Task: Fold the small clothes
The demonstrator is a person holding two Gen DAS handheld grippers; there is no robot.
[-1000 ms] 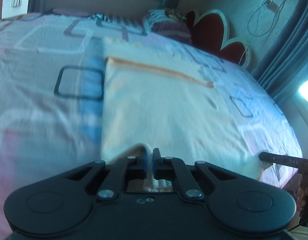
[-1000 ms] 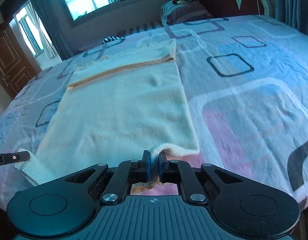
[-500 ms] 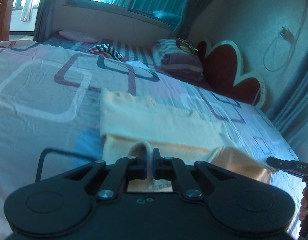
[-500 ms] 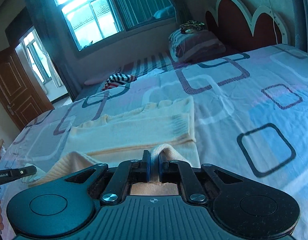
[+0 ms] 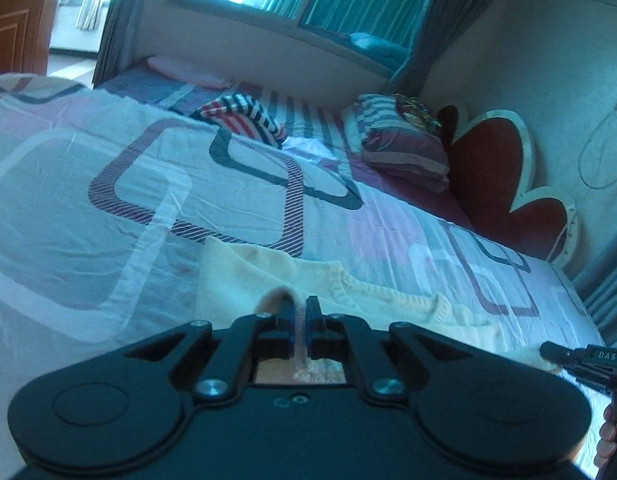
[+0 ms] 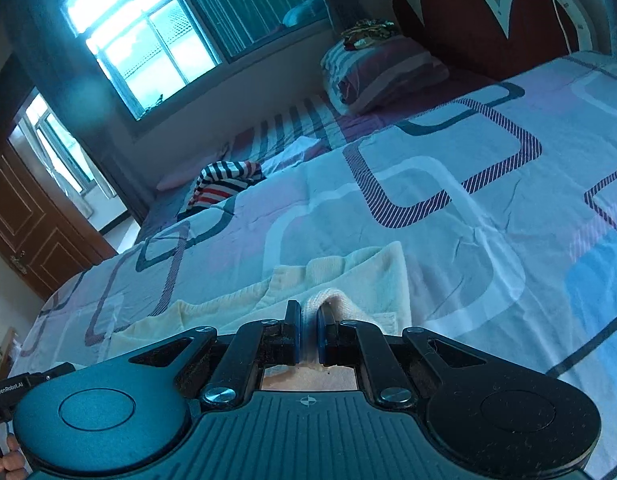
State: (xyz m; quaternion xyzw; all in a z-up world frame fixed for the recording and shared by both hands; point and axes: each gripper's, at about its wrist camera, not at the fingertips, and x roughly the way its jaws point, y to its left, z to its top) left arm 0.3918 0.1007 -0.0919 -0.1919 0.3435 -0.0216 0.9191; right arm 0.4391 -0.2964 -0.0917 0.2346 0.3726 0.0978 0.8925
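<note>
**Support Surface: Bed and Items Resting on It**

The bed [image 5: 88, 208] is covered by a sheet printed with rounded squares. A cream garment [image 5: 244, 276] lies flat on the near part. A striped cloth [image 5: 240, 114] lies bunched toward the far side. A striped pillow [image 5: 400, 148] rests against the headboard [image 5: 492, 172].

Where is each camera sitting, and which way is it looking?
Left wrist: sits on the left tongs, looking across the patterned bed to the red scalloped headboard; fingers show at right.
Right wrist: sits on the right tongs, facing the bright window; fingers show at left.
Shared: cream knitted garment pinched in both, folded striped cloth, striped pillow.
</note>
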